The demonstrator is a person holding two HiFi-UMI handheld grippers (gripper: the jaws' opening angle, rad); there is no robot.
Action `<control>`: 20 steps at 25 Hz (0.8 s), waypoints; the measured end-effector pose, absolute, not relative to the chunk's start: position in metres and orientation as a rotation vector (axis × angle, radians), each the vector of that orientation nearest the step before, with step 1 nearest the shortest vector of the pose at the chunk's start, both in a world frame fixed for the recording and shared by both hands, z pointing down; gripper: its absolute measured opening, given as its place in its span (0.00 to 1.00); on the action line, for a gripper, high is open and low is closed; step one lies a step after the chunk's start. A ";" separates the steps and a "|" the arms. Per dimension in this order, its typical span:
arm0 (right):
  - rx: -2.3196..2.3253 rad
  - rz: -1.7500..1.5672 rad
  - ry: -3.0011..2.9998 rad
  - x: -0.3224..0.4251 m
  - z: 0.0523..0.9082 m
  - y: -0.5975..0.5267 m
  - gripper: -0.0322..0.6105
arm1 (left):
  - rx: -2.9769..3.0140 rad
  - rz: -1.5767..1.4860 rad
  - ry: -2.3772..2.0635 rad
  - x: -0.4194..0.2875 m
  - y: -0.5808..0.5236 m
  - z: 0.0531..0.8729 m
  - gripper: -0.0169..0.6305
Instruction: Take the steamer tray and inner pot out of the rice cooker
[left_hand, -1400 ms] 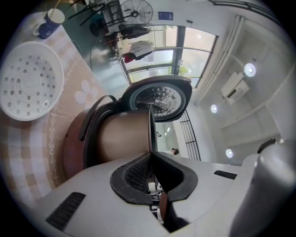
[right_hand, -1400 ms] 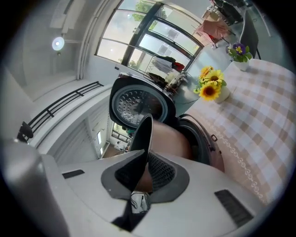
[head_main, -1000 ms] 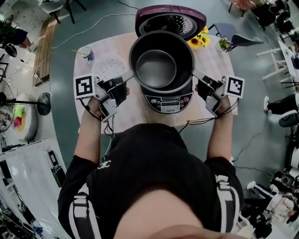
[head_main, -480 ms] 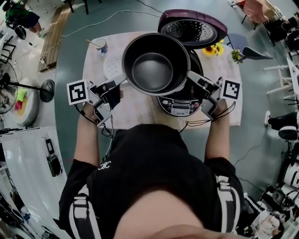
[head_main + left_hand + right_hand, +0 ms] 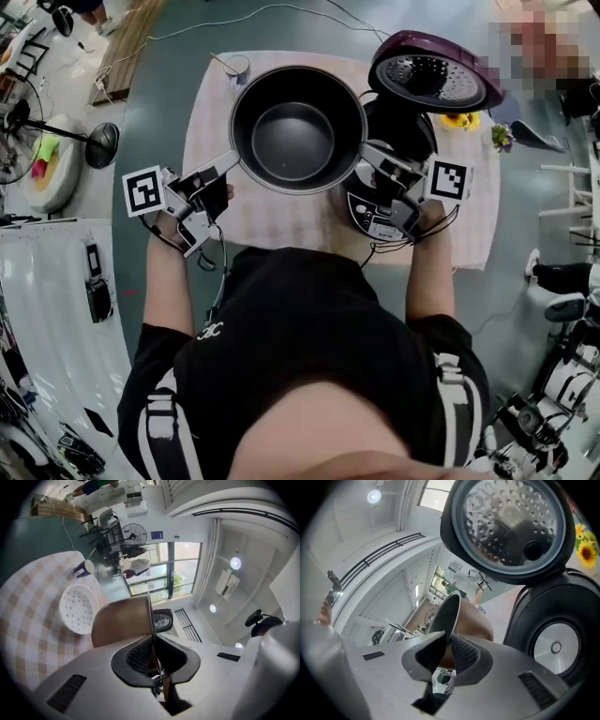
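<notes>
Pot (image 5: 298, 141), rim inside left hand-held gripper (image 5: 233, 158) and right hand-held gripper (image 5: 362, 151)

Head camera looks steeply down on left tool (image 5: 232, 162) and right tool (image 5: 365, 151); their own cameras, close along the jaws, share the round dark metal pot (image 5: 298, 128).

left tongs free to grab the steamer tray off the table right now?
Probably not: the left tongs are shut on the rim of the inner pot, sharing its weight with the right tongs. The steamer tray lies uncovered on the table.
</notes>
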State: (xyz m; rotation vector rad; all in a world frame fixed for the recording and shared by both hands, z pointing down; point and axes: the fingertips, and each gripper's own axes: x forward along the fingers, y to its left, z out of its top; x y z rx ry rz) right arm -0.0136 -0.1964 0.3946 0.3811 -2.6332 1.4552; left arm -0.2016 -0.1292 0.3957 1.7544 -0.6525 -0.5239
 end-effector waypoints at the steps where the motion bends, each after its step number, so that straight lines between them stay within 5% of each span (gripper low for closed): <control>1: 0.369 1.452 -2.621 -0.024 0.399 -0.195 0.11 | 1.745 -0.522 -0.667 -0.210 -0.125 0.400 0.05; 20: 0.372 1.346 -2.346 -0.199 0.508 -0.153 0.11 | 1.510 -0.430 -0.877 -0.381 -0.063 0.506 0.05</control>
